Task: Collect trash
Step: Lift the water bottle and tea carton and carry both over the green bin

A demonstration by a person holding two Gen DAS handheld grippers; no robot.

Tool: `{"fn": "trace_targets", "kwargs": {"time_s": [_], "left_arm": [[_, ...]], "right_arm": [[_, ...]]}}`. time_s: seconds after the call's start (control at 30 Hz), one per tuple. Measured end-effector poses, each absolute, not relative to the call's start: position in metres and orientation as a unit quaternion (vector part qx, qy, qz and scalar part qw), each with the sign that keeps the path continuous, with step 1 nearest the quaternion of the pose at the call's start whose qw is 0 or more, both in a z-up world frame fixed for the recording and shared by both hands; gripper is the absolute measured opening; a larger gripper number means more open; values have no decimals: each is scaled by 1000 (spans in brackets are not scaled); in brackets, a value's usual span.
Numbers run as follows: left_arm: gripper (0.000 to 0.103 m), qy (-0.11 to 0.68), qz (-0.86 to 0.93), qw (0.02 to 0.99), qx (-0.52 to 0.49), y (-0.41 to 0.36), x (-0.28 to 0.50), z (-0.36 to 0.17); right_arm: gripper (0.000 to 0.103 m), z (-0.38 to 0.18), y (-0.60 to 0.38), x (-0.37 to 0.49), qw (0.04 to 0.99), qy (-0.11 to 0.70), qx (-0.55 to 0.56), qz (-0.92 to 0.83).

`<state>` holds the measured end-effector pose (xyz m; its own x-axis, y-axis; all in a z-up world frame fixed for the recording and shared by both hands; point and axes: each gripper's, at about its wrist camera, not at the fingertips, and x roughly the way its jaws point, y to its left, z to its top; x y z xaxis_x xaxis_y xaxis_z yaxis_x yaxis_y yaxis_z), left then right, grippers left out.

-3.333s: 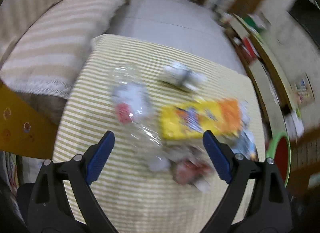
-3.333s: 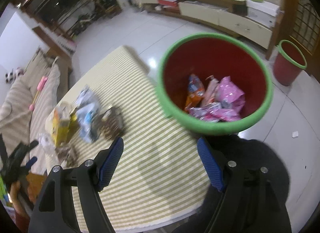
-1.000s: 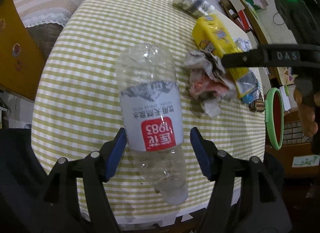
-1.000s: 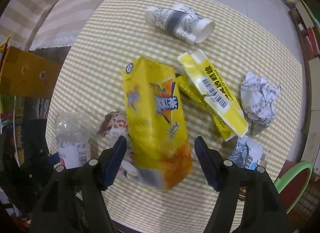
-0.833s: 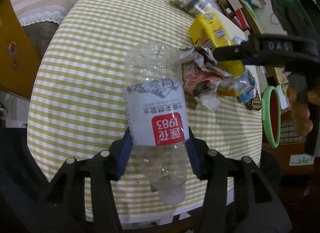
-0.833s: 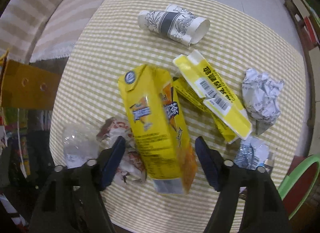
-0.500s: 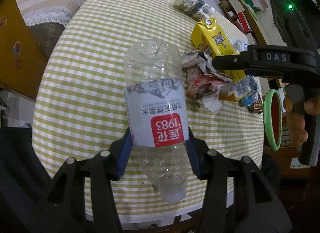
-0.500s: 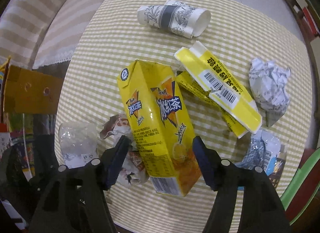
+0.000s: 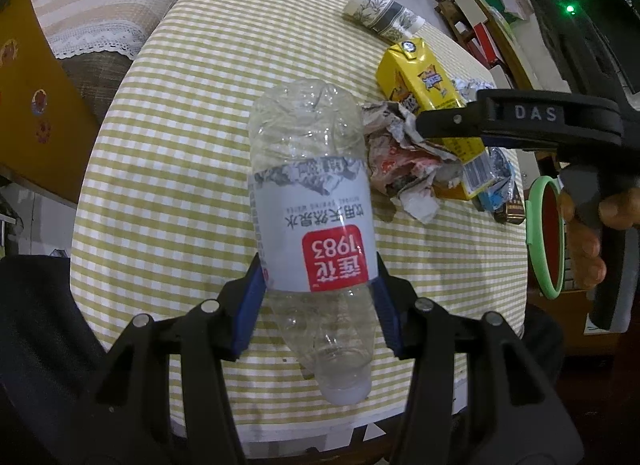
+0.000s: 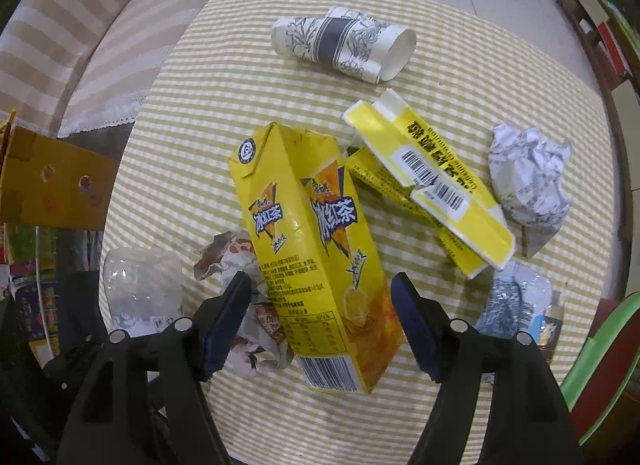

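Note:
My left gripper (image 9: pixel 318 305) is shut on a clear plastic bottle (image 9: pixel 312 201) with a grey and red label, held above the checked table (image 9: pixel 180 125). The bottle also shows at the lower left of the right wrist view (image 10: pixel 140 289). My right gripper (image 10: pixel 318 323) is open, its fingers on either side of a yellow tea carton (image 10: pixel 308 241) that stands tilted on the table; I cannot tell if they touch it. A crumpled wrapper (image 10: pixel 240 305) lies against the carton's left side.
On the table lie a patterned paper cup (image 10: pixel 344 45), a flattened yellow box (image 10: pixel 432 185), a crumpled paper ball (image 10: pixel 528 177) and a blue wrapper (image 10: pixel 516 305). A green-rimmed red bin (image 9: pixel 546 241) stands past the table's right edge. A striped sofa (image 10: pixel 80 45) is at the far left.
My left gripper closed on the bottle and lifted it. My right gripper came down around the yellow carton, which tipped from lying flat to more upright.

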<state>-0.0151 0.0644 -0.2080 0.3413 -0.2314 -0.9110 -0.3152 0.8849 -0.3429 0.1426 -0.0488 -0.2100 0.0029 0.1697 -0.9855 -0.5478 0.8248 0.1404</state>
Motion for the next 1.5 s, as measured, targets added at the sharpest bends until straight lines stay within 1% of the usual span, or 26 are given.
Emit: {"fn": "trace_targets", "kwargs": {"time_s": [0.03,0.07,0.1,0.13,0.17,0.2,0.43,0.57,0.8,0.97,1.17,1.33,1.5], "left_arm": [[48,573,27,783,-238,64,-15,-208],[49,573,28,784,-238,64,-15,-207],[48,573,29,784,-239,64,-14,-206],[48,573,31,783,-238,64,-14,-206],[48,573,33,784,-238,65,-14,-204],[48,572,35,785,-238,66,-15,-203],[48,558,41,794,-238,70,-13,-190],[48,553,38,799,-232,65,-10,-181],[48,540,28,813,-217,53,-7,-165],[48,538,23,816,-210,44,-5,-161],[48,537,24,818,-207,40,-6,-158],[48,525,16,827,-199,34,-2,-145],[48,520,0,833,-190,23,6,-137]], "right_arm": [[68,-213,-48,142,697,653,-145,258],[60,-211,-48,140,704,647,-147,255],[46,-212,-48,140,710,641,-149,251],[45,-209,-49,138,718,633,-149,247],[40,-205,-51,136,724,627,-144,248],[36,-200,-54,133,730,620,-138,252],[35,-167,-83,97,789,552,-113,244],[35,-152,-103,73,811,528,-85,238],[35,-132,-137,61,826,514,-20,230],[35,-127,-151,65,827,517,20,222],[35,-123,-163,61,828,515,43,219],[35,-107,-183,51,841,494,72,210],[35,-100,-201,40,848,487,75,195]]}}
